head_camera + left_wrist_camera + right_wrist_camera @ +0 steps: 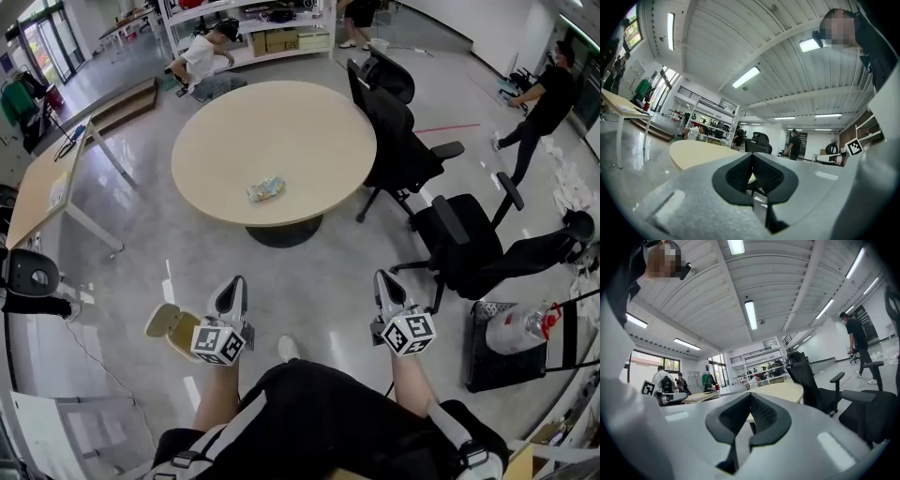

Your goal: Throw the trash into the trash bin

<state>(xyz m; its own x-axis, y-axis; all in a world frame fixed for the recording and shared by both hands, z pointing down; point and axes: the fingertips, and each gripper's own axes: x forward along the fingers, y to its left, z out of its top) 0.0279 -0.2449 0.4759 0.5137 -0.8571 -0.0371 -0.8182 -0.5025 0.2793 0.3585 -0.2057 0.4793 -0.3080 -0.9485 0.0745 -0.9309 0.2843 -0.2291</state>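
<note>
A grey polished floor (141, 244) fills most of the head view. On it stands a round beige desk (281, 122), which also shows beyond the jaws in both gripper views. Two black chairs (398, 141) stand at the desk's right edge, with a third (469, 244) nearer and further right. A tan container (167, 323) sits on the floor, partly hidden behind the left hand-held gripper (231, 298); I cannot tell what it is.

The left hand-held gripper and the right hand-held gripper (388, 292) are held side by side over the floor, short of the desk and pointing at it. Each has its jaws together with nothing between them.

The trash (266, 190), a small crumpled wrapper, lies on the desk near its closer edge, well apart from both grippers.
</note>
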